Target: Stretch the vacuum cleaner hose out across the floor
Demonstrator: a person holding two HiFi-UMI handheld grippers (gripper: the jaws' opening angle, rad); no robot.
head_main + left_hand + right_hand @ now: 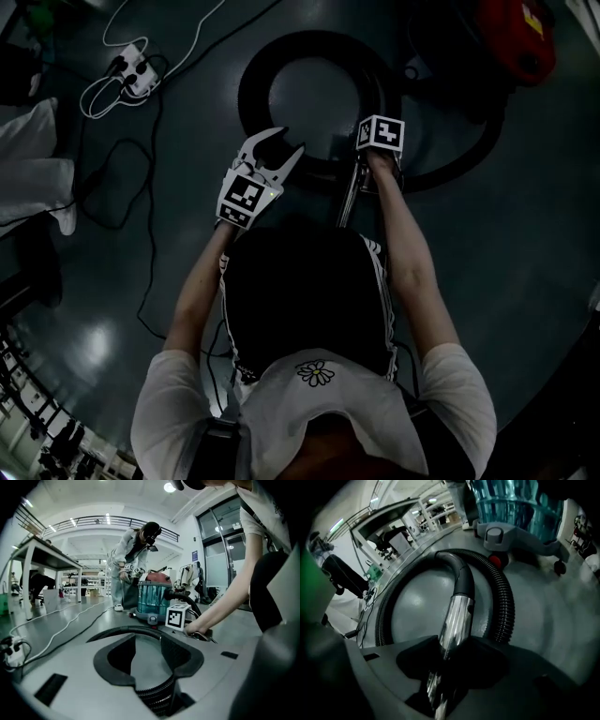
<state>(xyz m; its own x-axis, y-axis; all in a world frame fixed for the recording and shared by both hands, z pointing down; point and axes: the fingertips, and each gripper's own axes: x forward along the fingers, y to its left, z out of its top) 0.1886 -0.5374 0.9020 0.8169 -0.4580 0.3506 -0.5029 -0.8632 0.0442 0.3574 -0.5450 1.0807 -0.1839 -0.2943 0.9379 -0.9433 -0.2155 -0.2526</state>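
Noting right hand-held gripper [452,641] pointed steeply down, jaws clamped on chrome wand [457,616] at end of vacuum cleaner hose [505,602]. Ahead of it: hose coiled in one loop on floor [487,234], leading to vacuum cleaner [520,508] just beyond the loop. Close on its left: left hand-held gripper [289,142], jaws apart, ribbed stretch of hose low in the gap near their roots. Beyond left hand-held gripper: second person [136,550] bent over beside the cleaner. Well off to its left: power strip [136,70] with white cable on floor.
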